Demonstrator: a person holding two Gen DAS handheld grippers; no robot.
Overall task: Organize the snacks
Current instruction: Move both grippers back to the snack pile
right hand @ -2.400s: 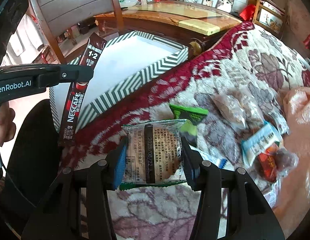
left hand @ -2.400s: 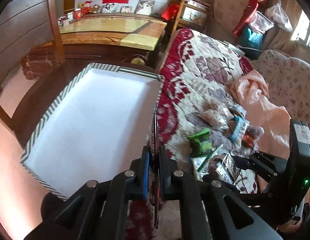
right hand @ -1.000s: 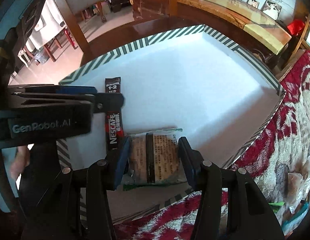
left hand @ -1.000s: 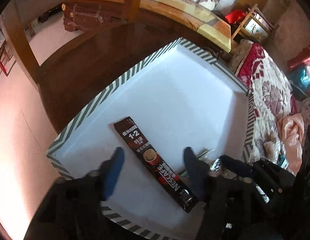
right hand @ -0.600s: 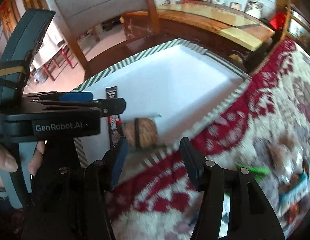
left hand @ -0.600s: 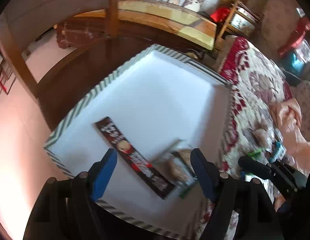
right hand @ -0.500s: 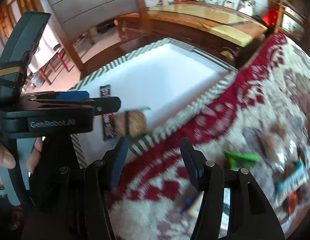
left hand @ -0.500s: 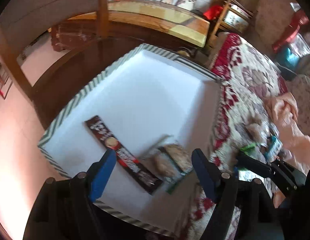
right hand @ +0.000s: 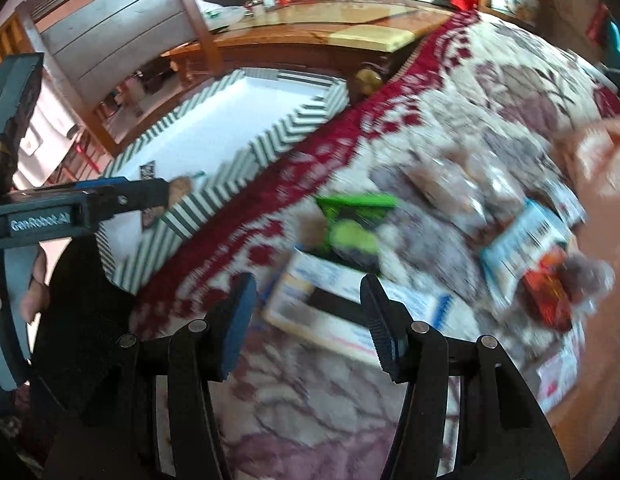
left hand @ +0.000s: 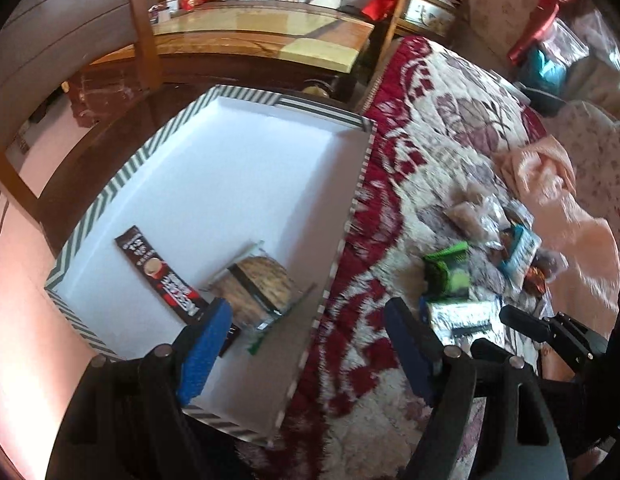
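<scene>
A white striped-rim box (left hand: 246,100) holds a dark Nescafe stick (left hand: 158,276) and a clear-wrapped brown cake (left hand: 258,280). My left gripper (left hand: 306,344) is open and empty above the box's near right wall. My right gripper (right hand: 308,320) is open and empty over the patterned blanket (right hand: 450,92), above a white-and-blue packet (right hand: 330,292). A green packet (right hand: 350,220) lies just beyond it. Several more snacks, among them a light blue packet (right hand: 522,240) and an orange one (right hand: 550,292), lie to the right. The box (right hand: 270,140) shows at the left there.
A wooden chair (left hand: 142,28) and a long wooden table (left hand: 270,32) stand beyond the box. A peach cloth (left hand: 550,184) lies on the blanket at the right. My left gripper (right hand: 86,204) reaches in from the left of the right wrist view.
The left gripper let go of the Nescafe stick in the box and the right let go of the cake beside it. Both opened; the right swung over to the snacks on the blanket.
</scene>
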